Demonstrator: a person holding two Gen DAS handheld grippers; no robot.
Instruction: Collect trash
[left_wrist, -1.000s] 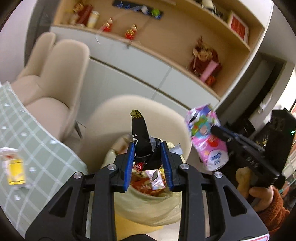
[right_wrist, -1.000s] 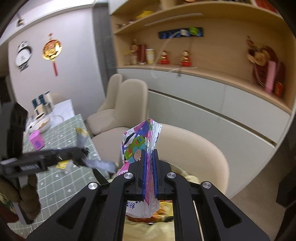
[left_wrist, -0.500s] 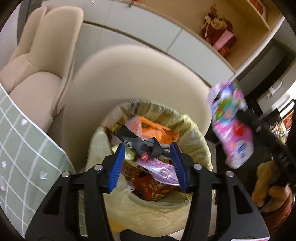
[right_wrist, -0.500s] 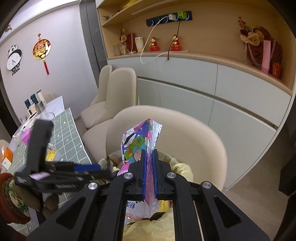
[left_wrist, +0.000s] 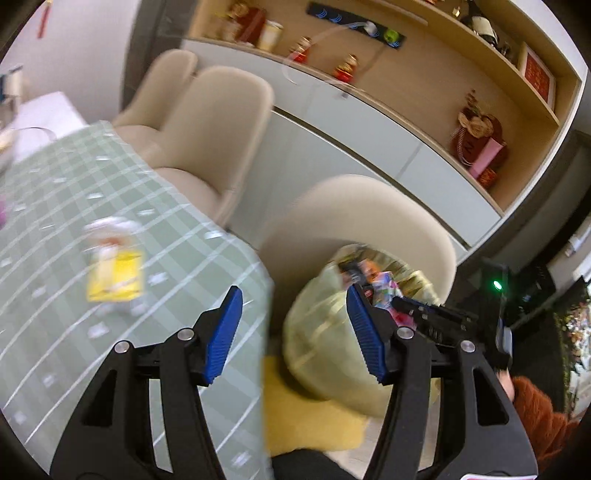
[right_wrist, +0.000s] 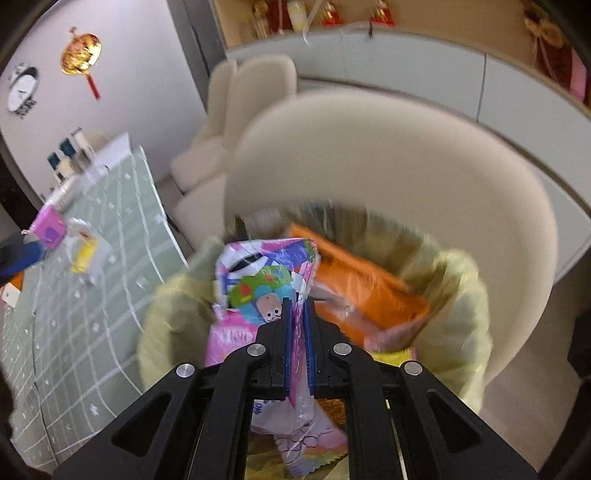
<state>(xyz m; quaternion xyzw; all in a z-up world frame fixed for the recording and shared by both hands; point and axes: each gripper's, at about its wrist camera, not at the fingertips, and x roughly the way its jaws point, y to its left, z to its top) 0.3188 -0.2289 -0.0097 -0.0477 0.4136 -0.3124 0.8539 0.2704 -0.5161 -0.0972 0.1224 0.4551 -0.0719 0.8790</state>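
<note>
My left gripper (left_wrist: 293, 308) is open and empty, held over the table edge beside the trash bin (left_wrist: 317, 339). My right gripper (right_wrist: 298, 306) is shut on a pink and white snack bag (right_wrist: 258, 284) and holds it down in the mouth of the bin (right_wrist: 461, 295), which has a yellow liner and an orange wrapper (right_wrist: 354, 284) inside. The right gripper also shows in the left wrist view (left_wrist: 417, 308) over the bin. A yellow and white packet (left_wrist: 114, 273) lies on the green checked tablecloth (left_wrist: 55, 206); it also shows in the right wrist view (right_wrist: 85, 254).
A cream round-backed chair (right_wrist: 406, 155) wraps behind the bin. Two more cream chairs (left_wrist: 207, 122) stand by the table. A pink box (right_wrist: 50, 225) lies on the table's far side. White cabinets and wooden shelves (left_wrist: 369, 122) line the back wall.
My left gripper let go of the black wrapper into the bin, opened wide and swung left toward the table. My right gripper lowered the pink bag into the bin.
</note>
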